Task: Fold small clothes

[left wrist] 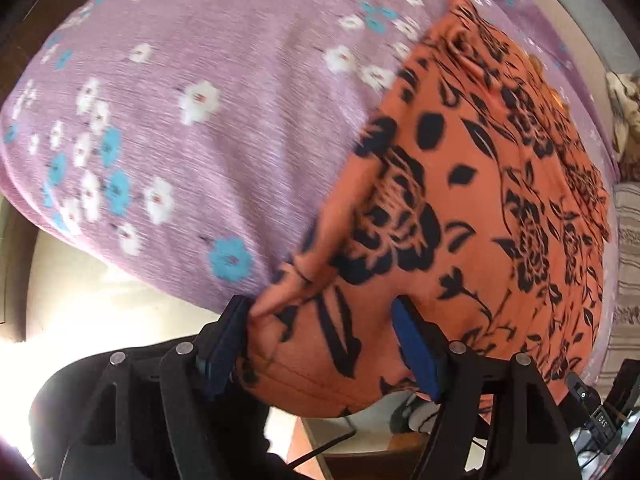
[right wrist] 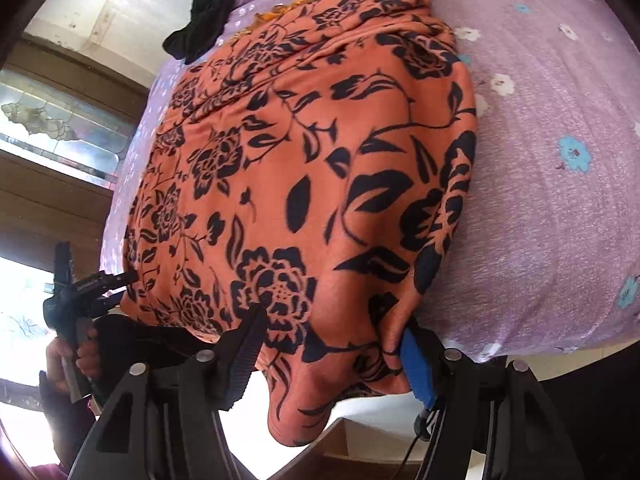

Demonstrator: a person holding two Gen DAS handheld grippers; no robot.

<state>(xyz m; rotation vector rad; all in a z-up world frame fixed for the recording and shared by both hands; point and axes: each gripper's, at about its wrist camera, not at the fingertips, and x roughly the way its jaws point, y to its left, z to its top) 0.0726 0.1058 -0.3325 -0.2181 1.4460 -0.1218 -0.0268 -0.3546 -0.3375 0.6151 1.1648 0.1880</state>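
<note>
Orange garment point(right wrist: 304, 168) w/ black floral print lies spread on a bed covered by a lilac bedsheet point(right wrist: 560, 208) w/ white and blue flowers. Near hem hangs over the bed edge toward both cameras.

L gripper point(left wrist: 324, 336): jaws stand apart, one each side of the garment's near corner. Left pad touches a bunched fold of the cloth; blue right pad sits at the cloth edge. Whether the pads press on it: cannot tell from the left wrist view. Frame is motion-blurred.

R gripper point(right wrist: 332, 344): jaws straddle the drooping hem at the other near corner. Black finger lies against the cloth on one side, blue pad against the hem fold on the other; cloth bulges between and sags below. Firm pinch or loose contact: cannot tell.

Right wrist view also shows L gripper point(right wrist: 96, 284) at the garment's far-left corner, held by a hand point(right wrist: 68, 360) w/ dark sleeve.

Black cloth point(right wrist: 204, 16) bunched at the bed's far end, just beyond the garment. Yellow-orange trim shows at the garment's far edge.
</note>
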